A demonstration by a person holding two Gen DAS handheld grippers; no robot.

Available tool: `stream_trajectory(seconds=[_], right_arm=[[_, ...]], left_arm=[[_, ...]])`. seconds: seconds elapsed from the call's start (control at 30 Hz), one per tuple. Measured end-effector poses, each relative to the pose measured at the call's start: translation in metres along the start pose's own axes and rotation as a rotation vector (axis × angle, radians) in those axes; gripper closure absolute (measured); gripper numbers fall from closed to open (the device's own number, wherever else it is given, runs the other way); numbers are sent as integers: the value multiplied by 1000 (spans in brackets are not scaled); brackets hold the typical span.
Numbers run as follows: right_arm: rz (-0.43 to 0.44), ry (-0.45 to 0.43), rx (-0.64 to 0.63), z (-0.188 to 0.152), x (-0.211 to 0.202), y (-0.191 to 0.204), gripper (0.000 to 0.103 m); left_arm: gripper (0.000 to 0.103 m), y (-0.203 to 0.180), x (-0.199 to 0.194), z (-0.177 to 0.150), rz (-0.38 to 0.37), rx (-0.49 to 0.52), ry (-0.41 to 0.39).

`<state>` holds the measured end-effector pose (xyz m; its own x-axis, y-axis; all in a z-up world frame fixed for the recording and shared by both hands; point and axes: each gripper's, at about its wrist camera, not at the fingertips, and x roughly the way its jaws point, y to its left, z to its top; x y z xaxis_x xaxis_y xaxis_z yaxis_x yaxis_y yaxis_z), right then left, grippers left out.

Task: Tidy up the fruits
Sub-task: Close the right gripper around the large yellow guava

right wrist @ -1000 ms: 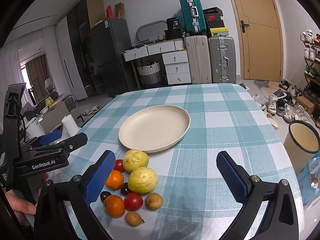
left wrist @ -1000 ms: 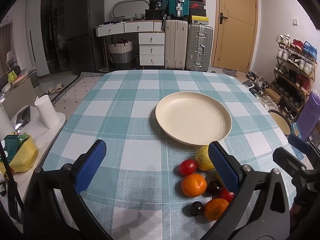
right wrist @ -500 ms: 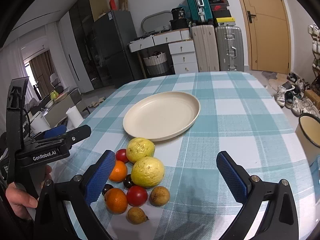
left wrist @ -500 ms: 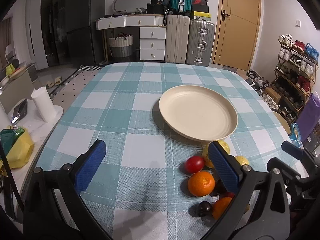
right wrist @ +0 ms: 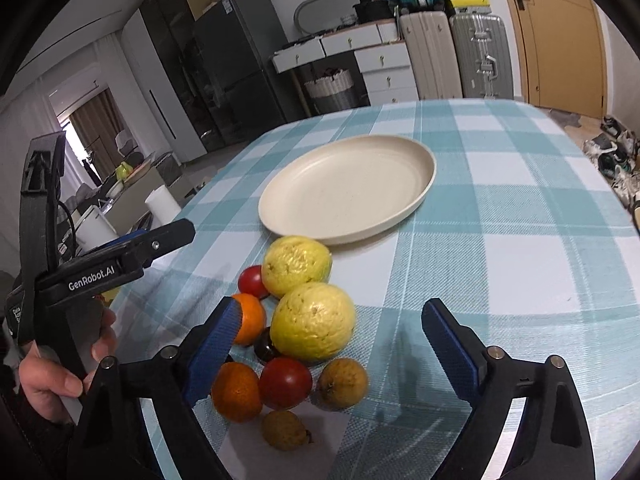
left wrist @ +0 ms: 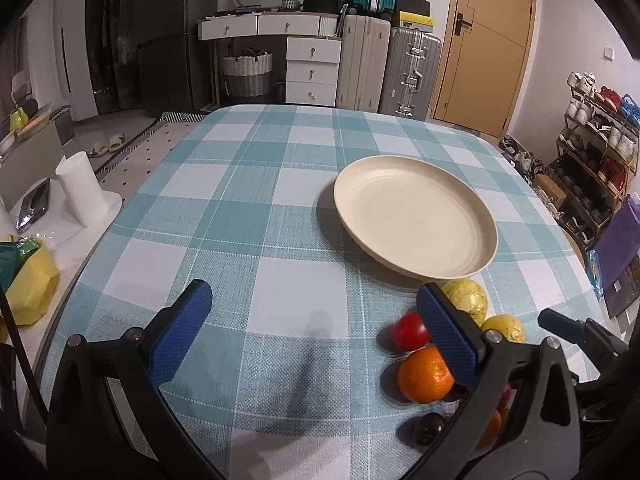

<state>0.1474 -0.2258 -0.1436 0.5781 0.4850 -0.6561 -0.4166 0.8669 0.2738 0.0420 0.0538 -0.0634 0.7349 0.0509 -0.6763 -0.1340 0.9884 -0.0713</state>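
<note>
Fruit cluster (right wrist: 296, 332) beside the plate (right wrist: 416, 196), lower centre.
Right gripper (right wrist: 332, 344) wide, closing, pads touching nothing; left gripper (left wrist: 316, 328) wide over bare tablecloth (left wrist: 248, 216).

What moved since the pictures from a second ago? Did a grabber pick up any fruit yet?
No fruit picked up yet. Both grabbers came down closer to the table: the right gripper now hangs over the fruit pile with the nearer guava between its fingers, jaws closing but not touching it. The left gripper stayed open over bare tablecloth. The plate is still empty and every fruit lies where it was.
</note>
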Motion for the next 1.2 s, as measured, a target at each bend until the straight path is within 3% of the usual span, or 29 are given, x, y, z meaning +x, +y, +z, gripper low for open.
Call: stream_trajectory(seconds=[0.47, 0.53, 0.6, 1.2], right_arm=[[52, 78, -1, 0, 22, 1, 38], [77, 87, 10, -1, 23, -1, 50], [115, 102, 22, -2, 25, -1, 50], [146, 48, 46, -3, 8, -9, 51]], left_arm=[[1, 1, 18, 1, -18, -6, 30], [1, 0, 20, 1, -15, -5, 33], [1, -1, 21, 2, -13, -3, 35], [1, -11, 27, 8, -91, 13, 70]])
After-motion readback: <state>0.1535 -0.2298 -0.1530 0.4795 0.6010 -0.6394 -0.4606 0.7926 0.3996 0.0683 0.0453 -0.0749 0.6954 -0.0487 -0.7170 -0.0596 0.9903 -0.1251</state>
